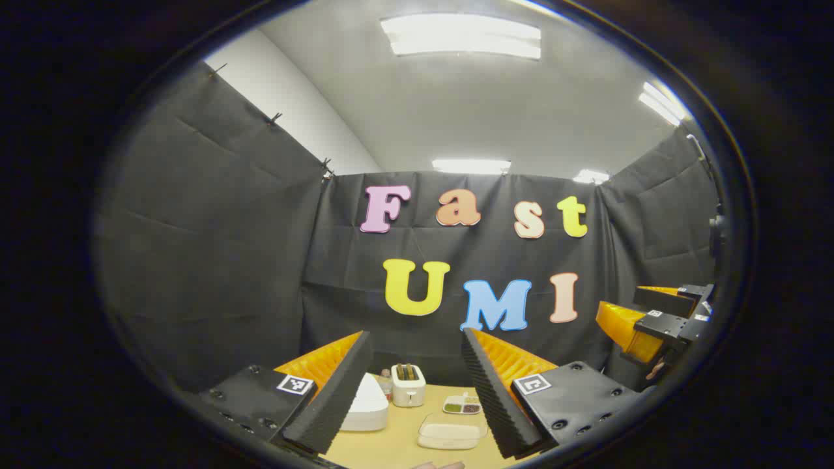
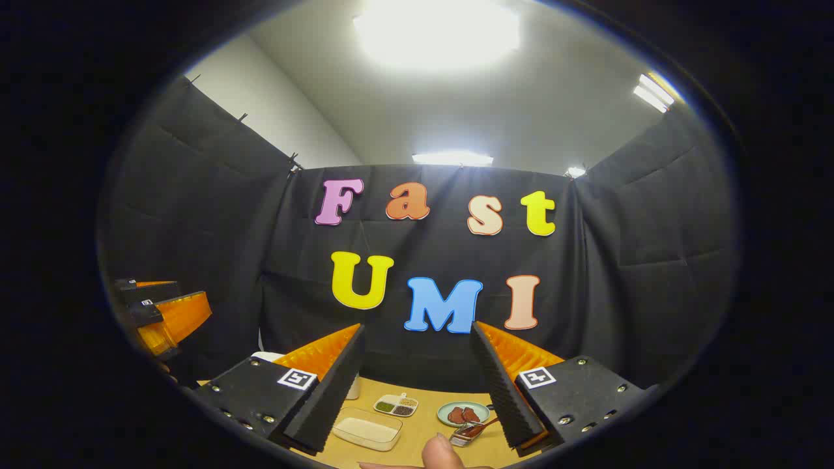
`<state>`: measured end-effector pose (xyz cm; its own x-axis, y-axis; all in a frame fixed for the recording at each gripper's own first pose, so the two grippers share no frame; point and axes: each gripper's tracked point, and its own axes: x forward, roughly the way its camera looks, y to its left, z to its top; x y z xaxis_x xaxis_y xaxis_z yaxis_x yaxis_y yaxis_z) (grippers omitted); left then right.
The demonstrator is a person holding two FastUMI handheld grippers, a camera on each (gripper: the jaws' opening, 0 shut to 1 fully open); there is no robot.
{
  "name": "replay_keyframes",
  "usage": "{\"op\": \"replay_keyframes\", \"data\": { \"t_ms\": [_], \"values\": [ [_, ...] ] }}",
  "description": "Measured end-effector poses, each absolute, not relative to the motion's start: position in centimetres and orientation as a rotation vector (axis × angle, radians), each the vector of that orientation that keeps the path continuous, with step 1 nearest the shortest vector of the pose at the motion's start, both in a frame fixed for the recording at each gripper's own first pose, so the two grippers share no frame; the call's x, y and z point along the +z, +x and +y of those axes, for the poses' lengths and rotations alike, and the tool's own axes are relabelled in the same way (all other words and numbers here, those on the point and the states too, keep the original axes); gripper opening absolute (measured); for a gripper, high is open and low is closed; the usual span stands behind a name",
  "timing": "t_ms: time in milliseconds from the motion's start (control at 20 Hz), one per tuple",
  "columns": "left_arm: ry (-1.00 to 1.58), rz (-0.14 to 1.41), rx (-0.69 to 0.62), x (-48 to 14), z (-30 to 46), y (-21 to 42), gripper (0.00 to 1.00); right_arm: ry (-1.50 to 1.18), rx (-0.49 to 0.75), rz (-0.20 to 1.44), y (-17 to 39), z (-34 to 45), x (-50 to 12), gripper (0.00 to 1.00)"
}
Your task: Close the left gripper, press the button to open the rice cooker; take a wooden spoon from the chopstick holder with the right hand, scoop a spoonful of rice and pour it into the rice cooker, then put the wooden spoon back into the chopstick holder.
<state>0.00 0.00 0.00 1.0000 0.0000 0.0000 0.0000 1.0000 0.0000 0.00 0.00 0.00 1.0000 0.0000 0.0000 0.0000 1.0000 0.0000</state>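
In the left gripper view, my left gripper is held high and open, nothing between its fingers. Low between them stands the white rice cooker, lid down, with a clear container of rice to its right. In the right gripper view, my right gripper is open and empty as well. Below it lies the rice container. A small metal holder with a brown wooden handle poking out sits by the right finger. A corner of the rice cooker peeks out at the left.
A white toaster stands behind the cooker on the wooden table. A divided dish of grains and a plate with red-brown food lie mid-table. A thumb shows at the front edge. Each gripper sees the other off to its side.
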Motion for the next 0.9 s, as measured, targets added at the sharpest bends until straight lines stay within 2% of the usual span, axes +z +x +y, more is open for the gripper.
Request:
{"op": "replay_keyframes", "data": {
  "t_ms": [900],
  "values": [
    [0.034,0.006,0.032,-0.1,-1.8,-0.6,0.92,0.008,0.004,0.004,-0.1,-2.7,-0.6,0.97]
  ]
}}
